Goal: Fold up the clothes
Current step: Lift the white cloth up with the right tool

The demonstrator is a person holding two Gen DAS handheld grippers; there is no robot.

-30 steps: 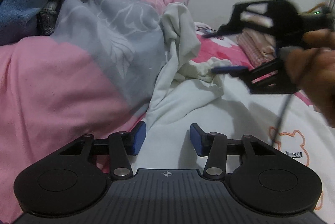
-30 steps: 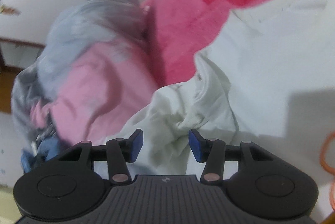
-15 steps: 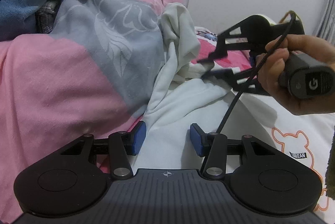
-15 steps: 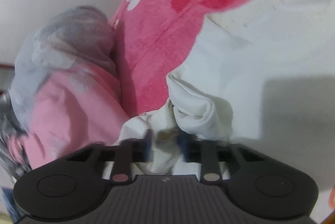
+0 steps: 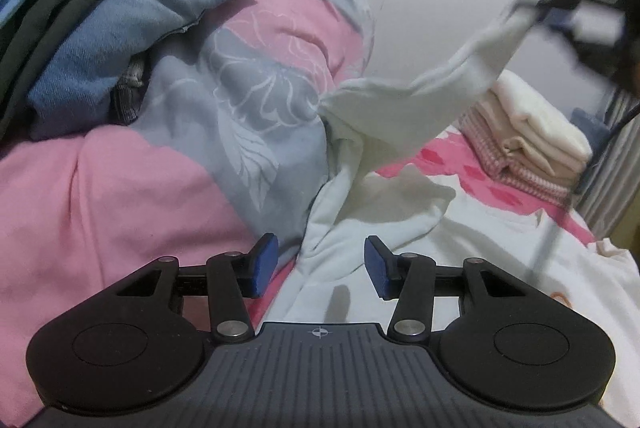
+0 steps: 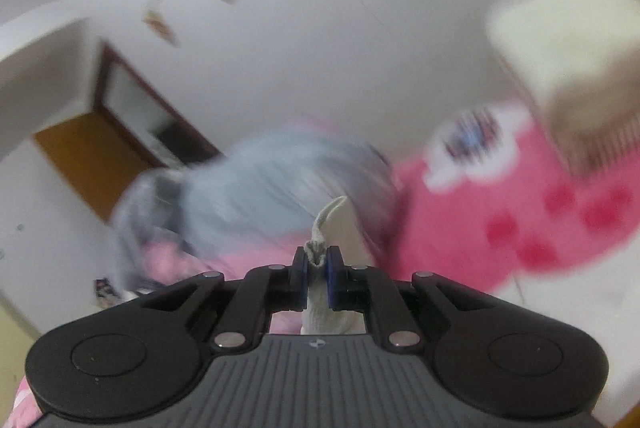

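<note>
Right gripper (image 6: pixel 317 270) jaws closing, clamped on white garment (image 5: pixel 400 107); left gripper (image 5: pixel 320 266) jaws apart, empty

A heaped quilt (image 5: pixel 168 155) blocks the left; folded clothes (image 5: pixel 528 135) stand far right; white garment (image 5: pixel 460 228) between lies flat.

A white, soft cotton garment (image 5: pixel 400 228) is spread rumpled over the bed, against the pink and grey quilt at its left edge. One sleeve (image 5: pixel 448 87) is lifted taut and slanted upward to the right, its cuff (image 6: pixel 320 248) pinched and bunched.
</note>
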